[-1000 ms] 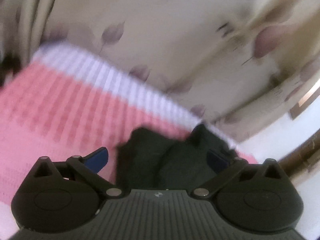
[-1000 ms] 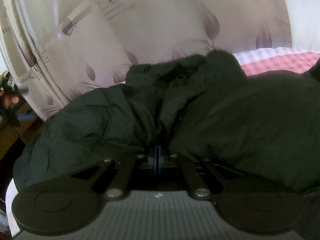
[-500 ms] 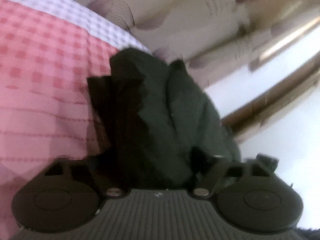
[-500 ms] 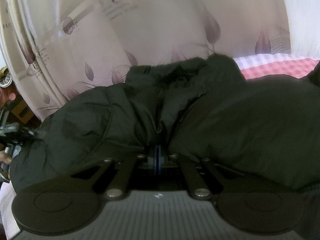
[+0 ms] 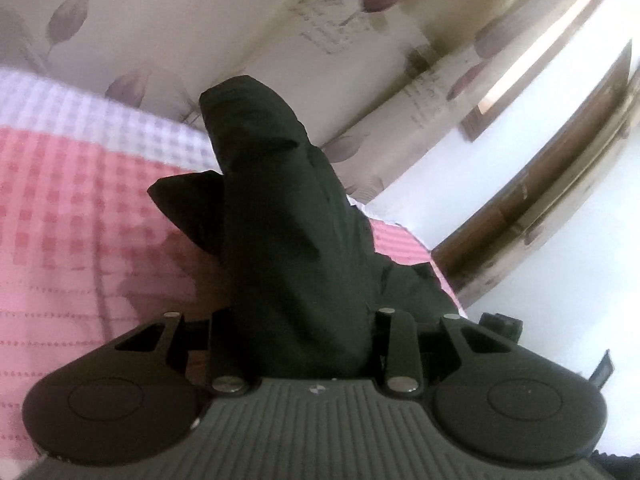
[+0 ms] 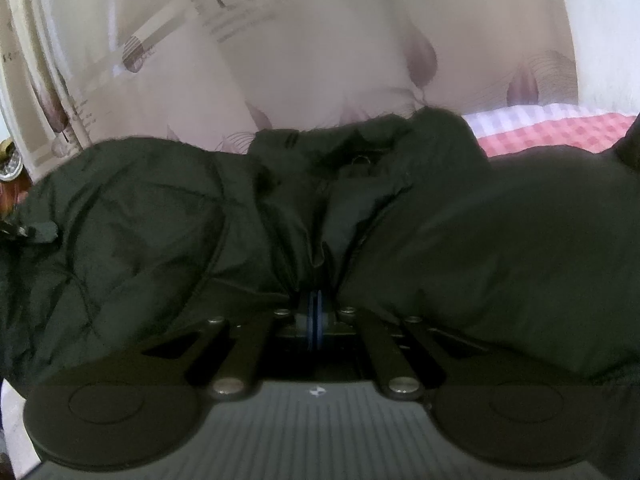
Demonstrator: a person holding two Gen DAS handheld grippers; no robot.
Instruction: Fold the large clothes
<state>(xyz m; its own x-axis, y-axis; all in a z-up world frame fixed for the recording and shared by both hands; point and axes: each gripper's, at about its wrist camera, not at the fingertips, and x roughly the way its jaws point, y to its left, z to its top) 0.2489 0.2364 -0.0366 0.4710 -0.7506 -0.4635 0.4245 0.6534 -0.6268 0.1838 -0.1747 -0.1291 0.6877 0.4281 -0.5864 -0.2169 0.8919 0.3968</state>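
The right gripper [image 6: 314, 300] has its jaws pressed together on a pinch of the dark green padded jacket [image 6: 460, 248], the blue pads [image 6: 314, 320] showing only as two thin strips with cloth drawn up between them; from that pinch the jacket spreads wide to both sides, a quilted panel bulging on the left of the view and a smoother one on the right, with the rumpled collar area rising just behind the grip; beyond the jacket a strip of the pink-and-white checked bedspread [image 6: 560, 136] shows at the far right, and a cream curtain printed with mauve leaves [image 6: 320, 60] fills the background. The left gripper [image 5: 296, 344] has its jaws closed in around a thick fold of the same jacket [image 5: 280, 220], its fingertips buried in the cloth; from there the fold runs away from the camera as a long dark ridge lying on the bedspread [image 5: 80, 208], a pointed flap sticking out on its left; the bedspread's white checked border lies further off, then the leaf-print curtain [image 5: 180, 20], with a white wall [image 5: 560, 220] and brown wooden trim [image 5: 520, 208] to the right.
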